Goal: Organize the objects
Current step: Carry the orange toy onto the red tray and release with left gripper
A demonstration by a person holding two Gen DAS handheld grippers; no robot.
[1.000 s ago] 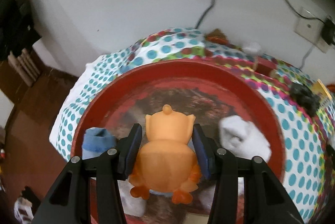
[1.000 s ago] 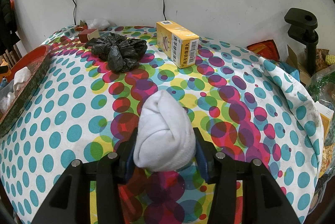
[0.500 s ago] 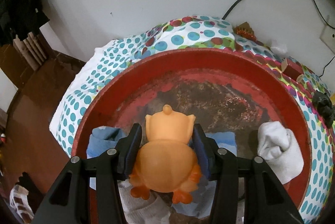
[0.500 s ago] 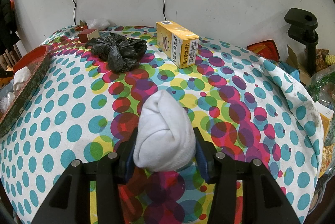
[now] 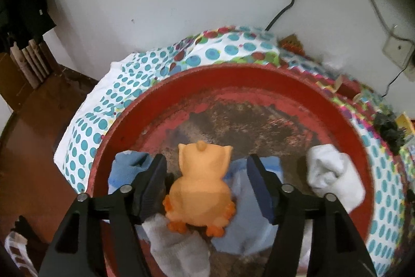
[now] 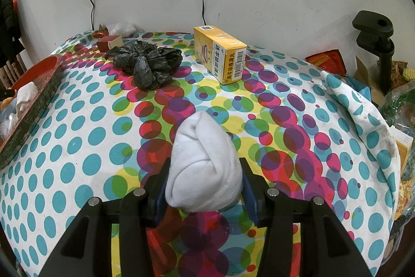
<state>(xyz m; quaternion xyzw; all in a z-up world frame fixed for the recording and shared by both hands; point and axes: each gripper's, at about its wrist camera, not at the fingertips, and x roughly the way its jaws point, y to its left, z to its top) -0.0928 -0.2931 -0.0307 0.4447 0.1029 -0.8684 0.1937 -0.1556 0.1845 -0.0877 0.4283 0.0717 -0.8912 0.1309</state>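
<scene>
An orange owl-like toy (image 5: 202, 183) lies in the round red tray (image 5: 233, 69), resting on blue socks (image 5: 249, 212) and a grey sock (image 5: 179, 251). My left gripper (image 5: 206, 163) straddles the toy. Its jaws are opening, and there is a gap between each pad and the toy. A rolled white sock (image 5: 329, 173) sits at the tray's right side. In the right wrist view, my right gripper (image 6: 204, 164) is shut on another rolled white sock (image 6: 205, 165), held just above the dotted tablecloth. The tray's edge (image 6: 31, 106) shows far left there.
On the tablecloth behind the right gripper are a yellow box (image 6: 220, 54), a crumpled black bag (image 6: 147, 62) and a small red box (image 6: 109, 42). A black clamp (image 6: 376, 43) and clutter stand off the right edge. Wall sockets with cables hang behind.
The left gripper's jaws have spread apart and let go of the orange toy, which now rests on the socks in the tray. The right gripper and its sock are unchanged.
</scene>
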